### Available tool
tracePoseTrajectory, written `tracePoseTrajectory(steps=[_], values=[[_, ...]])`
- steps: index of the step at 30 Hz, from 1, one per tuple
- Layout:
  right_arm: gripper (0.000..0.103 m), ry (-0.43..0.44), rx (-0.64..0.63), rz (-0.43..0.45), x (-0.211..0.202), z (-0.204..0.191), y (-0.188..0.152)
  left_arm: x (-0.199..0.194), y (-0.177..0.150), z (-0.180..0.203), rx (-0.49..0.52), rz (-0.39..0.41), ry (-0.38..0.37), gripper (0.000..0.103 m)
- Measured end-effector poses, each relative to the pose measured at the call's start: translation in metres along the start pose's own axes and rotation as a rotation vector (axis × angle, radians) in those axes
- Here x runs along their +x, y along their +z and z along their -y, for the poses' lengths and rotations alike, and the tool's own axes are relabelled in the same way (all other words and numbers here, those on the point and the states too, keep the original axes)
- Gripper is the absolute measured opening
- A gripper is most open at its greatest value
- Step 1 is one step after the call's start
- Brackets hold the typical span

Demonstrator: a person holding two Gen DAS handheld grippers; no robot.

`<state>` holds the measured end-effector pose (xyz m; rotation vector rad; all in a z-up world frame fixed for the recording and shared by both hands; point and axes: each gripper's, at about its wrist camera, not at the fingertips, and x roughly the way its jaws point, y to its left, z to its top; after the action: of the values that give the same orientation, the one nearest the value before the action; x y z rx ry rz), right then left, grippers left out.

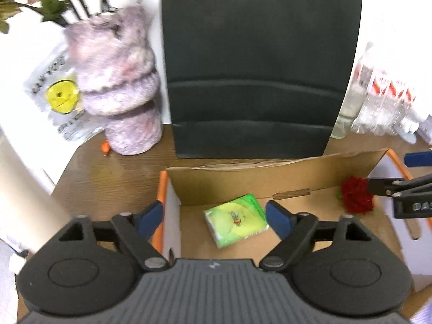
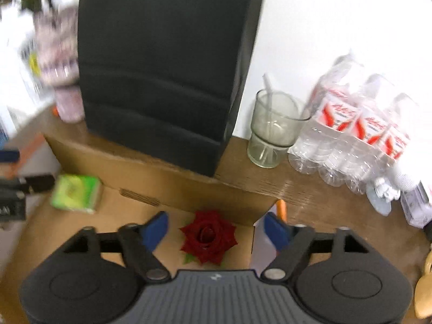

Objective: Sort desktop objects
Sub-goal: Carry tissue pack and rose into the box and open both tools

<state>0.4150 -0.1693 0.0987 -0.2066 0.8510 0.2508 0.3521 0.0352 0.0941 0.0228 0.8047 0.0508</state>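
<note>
Left gripper (image 1: 214,217): you are holding its jaws wide and empty above the shallow brown cardboard box (image 1: 243,178), with the green plastic-wrapped tissue pack (image 1: 236,220) lying flat on the box floor between the blue pads.
Right gripper (image 2: 214,229): you are keeping its jaws wide too, gripping nothing, with the dark red fabric rose head (image 2: 208,237) lying on the box floor between them, near the right wall.
Worktop (image 1: 108,172): the fuzzy lilac spiral ornament (image 1: 121,81) and black chair back (image 1: 256,67) are standing beyond the box.
Risk: both grippers are working inside one box; crossing paths could bump them together.
Risk: closing low could pin the rose flat or snag the box wall.
</note>
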Motion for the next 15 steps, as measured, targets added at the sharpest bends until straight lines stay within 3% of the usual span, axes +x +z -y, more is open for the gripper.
tracePoseTrajectory(steps=[1, 5, 8, 12, 15], values=[[0.088, 0.017, 0.016, -0.012, -0.009, 0.003, -0.002, -0.006, -0.003, -0.002, -0.018, -0.006, -0.002, 0.103], [0.088, 0.043, 0.087, -0.085, -0.030, 0.012, -0.021, -0.023, -0.021, -0.010, -0.050, -0.077, -0.033, 0.103], [0.089, 0.044, 0.152, -0.121, -0.049, 0.015, -0.039, -0.046, -0.030, -0.016, -0.080, -0.084, -0.033, 0.103], [0.089, 0.094, 0.181, -0.085, -0.073, 0.008, -0.069, -0.079, -0.052, -0.025, -0.118, -0.062, -0.081, 0.103], [0.089, 0.079, 0.157, -0.001, -0.092, -0.007, -0.086, -0.106, -0.073, -0.028, -0.147, 0.064, -0.082, 0.103]])
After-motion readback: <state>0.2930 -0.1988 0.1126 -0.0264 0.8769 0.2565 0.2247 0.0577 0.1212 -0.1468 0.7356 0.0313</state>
